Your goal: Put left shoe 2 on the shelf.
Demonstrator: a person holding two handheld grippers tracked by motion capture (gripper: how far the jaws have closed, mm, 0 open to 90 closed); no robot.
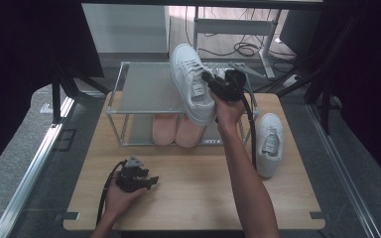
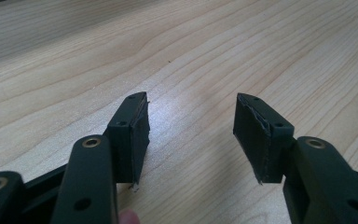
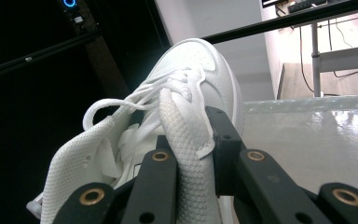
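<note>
We see the white sneaker (image 1: 191, 84) lying on the top shelf of the metal shoe rack (image 1: 144, 87), its long axis running from about 11 o'clock at the toe to 5 o'clock at the heel in the high view, the heel end jutting past the rack's front edge. It is all white, smooth over the toe, with white laces and a knitted mesh collar (image 3: 186, 154). Our right hand-held gripper (image 1: 217, 84) grips that collar at the shoe's 3 o'clock side, its jaws pressed on the fabric in the right gripper view. Below, on the lower shelf, sits a pair of pink slippers (image 1: 176, 130). A second white sneaker (image 1: 269, 141) lies on the table (image 1: 198, 193) at 3 o'clock of the rack, toe toward 12. Our left hand-held gripper (image 1: 138, 179) rests on the table at 7 o'clock, jaws wide apart and holding nothing.
</note>
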